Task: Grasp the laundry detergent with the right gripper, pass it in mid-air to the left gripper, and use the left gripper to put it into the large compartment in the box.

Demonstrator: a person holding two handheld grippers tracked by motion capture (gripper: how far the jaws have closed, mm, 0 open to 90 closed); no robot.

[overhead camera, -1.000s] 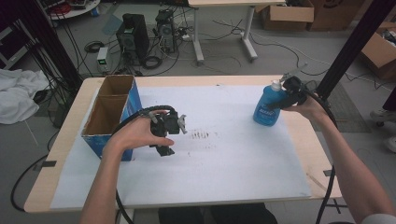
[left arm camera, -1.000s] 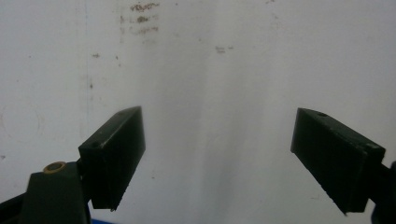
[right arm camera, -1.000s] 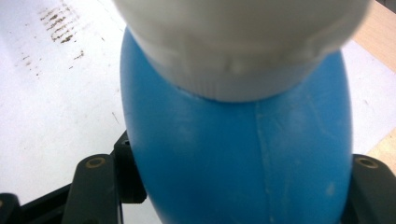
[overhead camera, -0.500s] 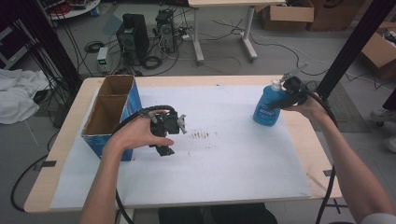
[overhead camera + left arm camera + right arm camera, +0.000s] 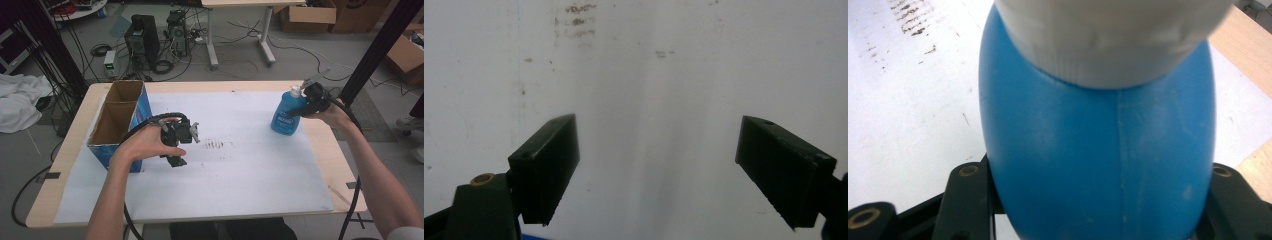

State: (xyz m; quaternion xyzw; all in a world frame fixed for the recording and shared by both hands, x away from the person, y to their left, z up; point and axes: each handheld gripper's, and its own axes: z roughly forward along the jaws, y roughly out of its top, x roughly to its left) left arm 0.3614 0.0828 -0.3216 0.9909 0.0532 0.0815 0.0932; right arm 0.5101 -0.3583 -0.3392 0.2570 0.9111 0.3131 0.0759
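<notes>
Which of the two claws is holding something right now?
The right claw, closed around the blue bottle at the table's right side. The left claw gapes open above bare white paper.

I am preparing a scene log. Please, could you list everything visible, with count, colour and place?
soap bottle: 1, blue with white cap, right side of the sheet
cardboard box: 1, brown inside, blue outside, two open compartments, left side
sheet: 1, white, smudged, covering the table
table: 1, light wood
computer towers: 2, dark, floor behind
left gripper: 1, black, fingers open over the sheet
right gripper: 1, black, fingers around the bottle
</notes>
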